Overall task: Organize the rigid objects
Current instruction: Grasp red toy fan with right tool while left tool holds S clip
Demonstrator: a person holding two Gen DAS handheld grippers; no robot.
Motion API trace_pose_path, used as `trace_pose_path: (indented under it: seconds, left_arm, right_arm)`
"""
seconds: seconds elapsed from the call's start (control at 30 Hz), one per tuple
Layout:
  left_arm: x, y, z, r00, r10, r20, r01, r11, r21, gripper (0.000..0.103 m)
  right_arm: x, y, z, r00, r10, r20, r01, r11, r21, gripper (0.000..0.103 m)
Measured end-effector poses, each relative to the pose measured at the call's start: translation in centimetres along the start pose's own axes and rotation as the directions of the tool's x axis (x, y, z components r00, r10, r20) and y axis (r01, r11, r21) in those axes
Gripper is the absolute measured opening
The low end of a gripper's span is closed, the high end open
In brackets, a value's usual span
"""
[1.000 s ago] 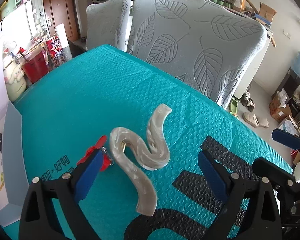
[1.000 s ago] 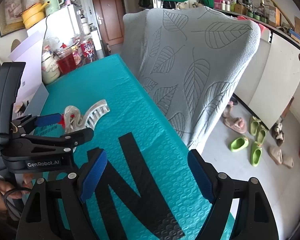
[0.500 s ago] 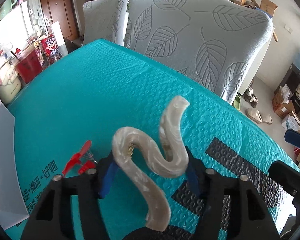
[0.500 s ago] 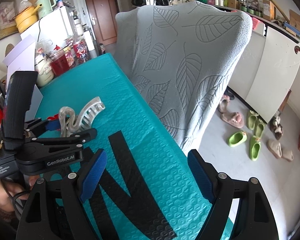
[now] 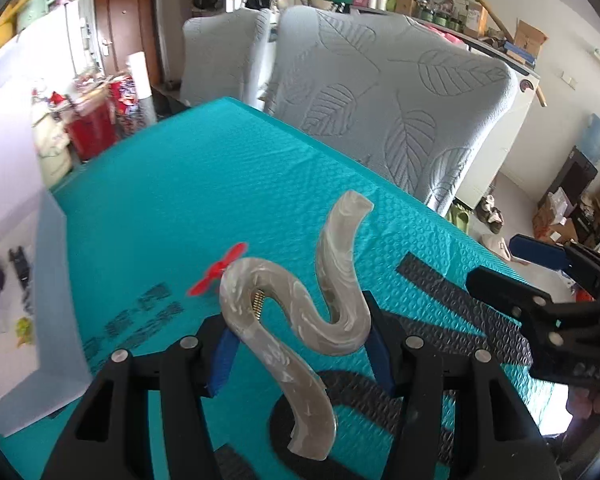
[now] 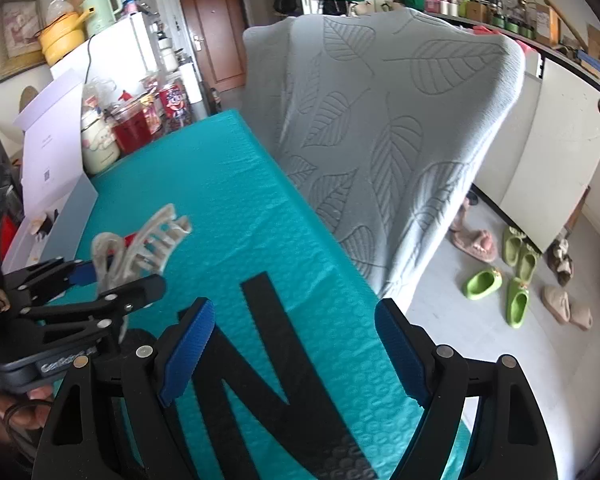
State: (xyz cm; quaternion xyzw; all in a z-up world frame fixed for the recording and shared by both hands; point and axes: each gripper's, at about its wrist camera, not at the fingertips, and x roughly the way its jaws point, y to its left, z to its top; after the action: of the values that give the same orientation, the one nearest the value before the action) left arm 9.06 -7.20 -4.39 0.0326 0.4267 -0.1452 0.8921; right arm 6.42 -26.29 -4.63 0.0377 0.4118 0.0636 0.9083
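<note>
A marbled beige hair claw clip (image 5: 300,320) is off the teal bubble mat (image 5: 180,184), and my left gripper (image 5: 300,346) is shut on it, a blue pad on each side. The right wrist view shows the same hair claw clip (image 6: 148,240) with its teeth pointing up, in the left gripper (image 6: 96,280). A small red clip (image 5: 216,270) lies on the mat just behind it. My right gripper (image 6: 294,344) hangs open over the black letters on the mat with nothing between its fingers; the left wrist view has this right gripper (image 5: 516,268) at its right edge.
A white open box (image 5: 16,280) stands at the mat's left edge. Two chairs with grey leaf-pattern covers (image 5: 400,100) line the far right side. Jars and a red container (image 6: 132,128) crowd the far end. Slippers (image 6: 480,284) lie on the floor.
My left gripper's jaws went from wide open around the beige clip to shut on it and raised it off the mat. The red clip stayed on the mat. The right gripper kept still.
</note>
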Motion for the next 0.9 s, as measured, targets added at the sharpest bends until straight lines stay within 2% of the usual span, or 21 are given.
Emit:
trace_pose_path:
  seconds: [0.3,0.57,0.73,0.9]
  left_arm:
    - [-4.4,5.9,-1.8,0.996,0.085,0.037,-0.081,0.991,-0.105,0.055]
    - [-6.5,10.5,-3.2,0.987,0.156,0.05,-0.143,0.969,-0.201,0.055]
    - [-6.6,12.5,-3.4,0.985,0.167,0.052,-0.149,0.959,-0.242,0.055]
    - [-6.3,13.1,-3.3,0.986,0.158,0.048,-0.141,0.957,-0.253,0.055]
  right_arm:
    - [1.4,4.9,1.3,0.996,0.084,-0.009,-0.084,0.993,-0.086,0.083]
    - [3.6,10.4,2.3,0.99,0.136,-0.032,-0.14,0.972,-0.189,0.083]
    - [6.0,12.9,2.7,0.984,0.162,-0.073,-0.174,0.957,-0.231,0.083]
    - [8.9,14.0,3.0,0.979,0.165,-0.124,-0.189,0.956,-0.225,0.083]
